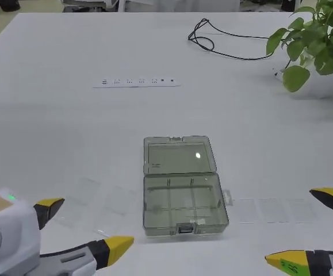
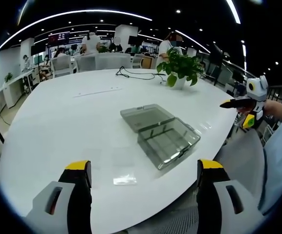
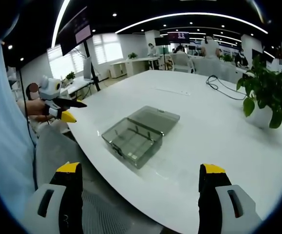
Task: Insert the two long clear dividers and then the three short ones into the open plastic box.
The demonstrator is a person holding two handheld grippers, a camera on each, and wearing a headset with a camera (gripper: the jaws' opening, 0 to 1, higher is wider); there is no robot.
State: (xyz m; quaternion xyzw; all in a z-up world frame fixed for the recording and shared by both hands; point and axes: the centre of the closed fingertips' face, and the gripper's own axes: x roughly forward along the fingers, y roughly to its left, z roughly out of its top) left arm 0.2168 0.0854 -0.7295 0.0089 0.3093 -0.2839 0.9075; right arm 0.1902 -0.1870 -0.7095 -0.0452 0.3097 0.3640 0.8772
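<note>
An open smoky-clear plastic box [image 1: 184,202] sits mid-table, its lid [image 1: 179,156] laid flat on the far side. Faint clear dividers lie on the white table to its left [image 1: 115,201] and to its right [image 1: 270,210]. My left gripper [image 1: 85,227] is open at the near left, short of the dividers, holding nothing. My right gripper [image 1: 303,227] is open at the near right, also holding nothing. The left gripper view has the box [image 2: 167,141] ahead, one clear divider [image 2: 124,180] close by, and the left gripper [image 2: 143,168] wide. In the right gripper view the box [image 3: 131,139] lies ahead of the right gripper [image 3: 141,169].
A potted plant [image 1: 316,40] stands at the far right. A black cable [image 1: 224,43] coils at the back, and a flat white strip with markings [image 1: 136,82] lies beyond the box. The table's near edge runs just below both grippers.
</note>
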